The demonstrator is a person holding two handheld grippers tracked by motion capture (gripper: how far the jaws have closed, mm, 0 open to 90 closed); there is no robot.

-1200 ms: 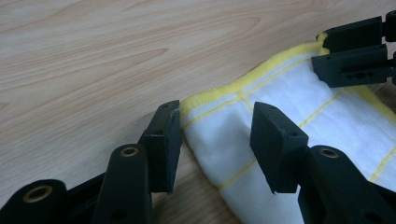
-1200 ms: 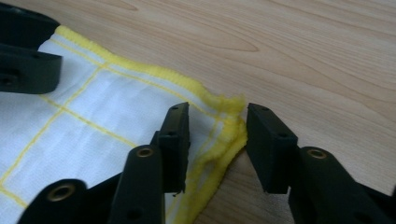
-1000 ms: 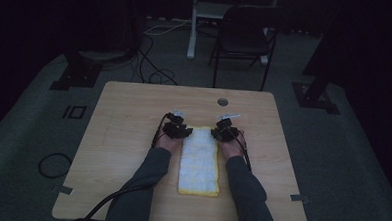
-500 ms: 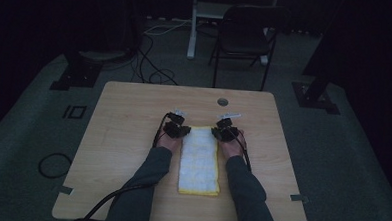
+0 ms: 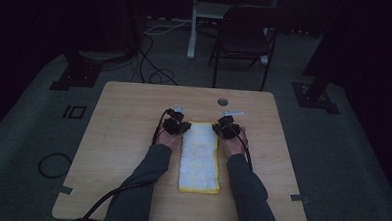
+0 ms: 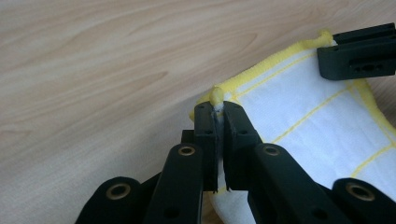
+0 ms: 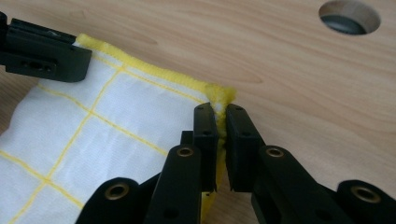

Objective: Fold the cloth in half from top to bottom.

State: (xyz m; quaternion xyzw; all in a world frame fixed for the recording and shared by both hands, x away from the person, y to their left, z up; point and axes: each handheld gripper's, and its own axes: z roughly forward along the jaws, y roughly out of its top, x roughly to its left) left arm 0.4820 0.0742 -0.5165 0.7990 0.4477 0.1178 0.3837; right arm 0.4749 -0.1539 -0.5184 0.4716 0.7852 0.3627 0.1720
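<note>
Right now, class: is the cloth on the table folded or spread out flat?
Folded: the cloth lies as a narrow strip, and layered edges show where the left gripper and right gripper pinch its far corners.

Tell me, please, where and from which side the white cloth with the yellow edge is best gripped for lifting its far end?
Probably at its two far corners, approached from the person's side along the long edges. The cloth lies flat and narrow on the table, so only its stitched yellow hem offers something to pinch. The left gripper and right gripper already have their jaws closed on those corners.
</note>
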